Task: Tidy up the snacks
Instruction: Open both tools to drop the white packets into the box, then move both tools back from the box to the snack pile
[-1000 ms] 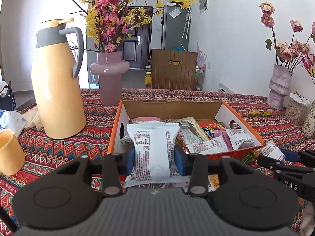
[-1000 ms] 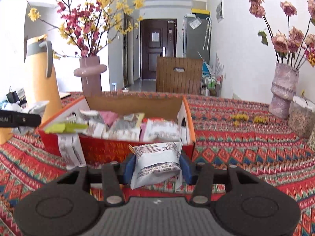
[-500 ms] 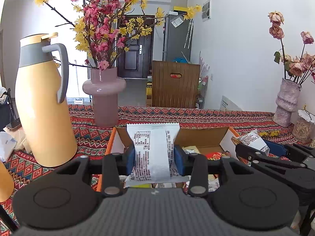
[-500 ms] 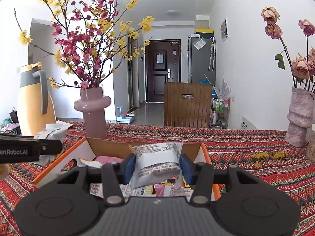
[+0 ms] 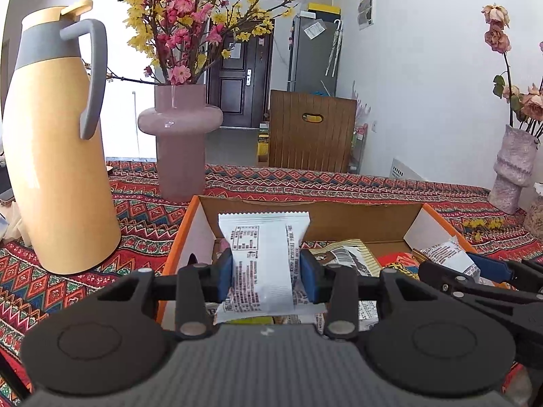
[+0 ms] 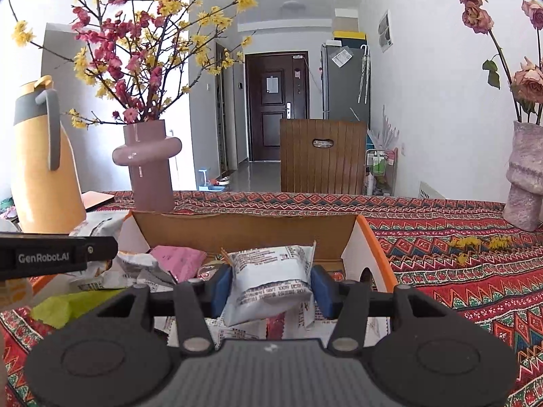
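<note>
We have carried both packets in over the open cardboard box (image 5: 307,215) since a second ago, when they hung short of its near wall, so in our judgement only the drop is left. On the left, the left gripper (image 5: 266,279) pinches a white snack packet (image 5: 263,264) upright above the box's left end, while the right gripper (image 6: 269,290) has just been spreading its jaws, its crumpled white packet (image 6: 271,281) now loose between them, a gap showing at the right pad. We count two grippers, two carried packets, one box, one yellow thermos jug (image 5: 54,142) and two vases on the desk (image 5: 339,186).
</note>
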`<act>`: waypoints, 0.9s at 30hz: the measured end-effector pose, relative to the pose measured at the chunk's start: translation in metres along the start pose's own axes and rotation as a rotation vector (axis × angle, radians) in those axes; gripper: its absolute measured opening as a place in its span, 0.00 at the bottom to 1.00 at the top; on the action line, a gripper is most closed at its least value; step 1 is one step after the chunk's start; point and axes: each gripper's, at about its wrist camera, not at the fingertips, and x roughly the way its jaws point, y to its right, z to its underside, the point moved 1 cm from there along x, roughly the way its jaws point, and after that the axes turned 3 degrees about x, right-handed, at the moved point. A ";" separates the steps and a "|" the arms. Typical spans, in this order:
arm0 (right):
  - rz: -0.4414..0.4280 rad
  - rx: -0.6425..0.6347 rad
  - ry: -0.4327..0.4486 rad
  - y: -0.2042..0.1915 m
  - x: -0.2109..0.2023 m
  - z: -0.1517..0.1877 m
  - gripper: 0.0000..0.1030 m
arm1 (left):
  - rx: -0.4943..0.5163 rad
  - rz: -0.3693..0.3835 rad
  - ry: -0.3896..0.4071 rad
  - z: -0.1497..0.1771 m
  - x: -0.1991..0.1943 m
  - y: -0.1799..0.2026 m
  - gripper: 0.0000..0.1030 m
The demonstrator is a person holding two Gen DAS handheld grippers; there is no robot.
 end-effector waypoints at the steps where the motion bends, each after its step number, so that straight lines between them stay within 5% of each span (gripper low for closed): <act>1: 0.007 0.008 0.007 0.000 0.000 -0.001 0.67 | -0.004 -0.006 0.005 0.001 -0.001 0.000 0.45; 3: 0.010 0.025 0.017 0.003 -0.003 -0.002 0.69 | -0.014 -0.009 0.018 0.001 -0.004 -0.003 0.67; 7: 0.022 0.063 0.044 0.011 -0.012 -0.001 1.00 | -0.042 -0.053 0.075 -0.001 -0.012 -0.006 1.00; 27: 0.049 0.091 0.094 0.017 -0.054 -0.013 1.00 | -0.032 -0.095 0.096 -0.015 -0.054 -0.001 1.00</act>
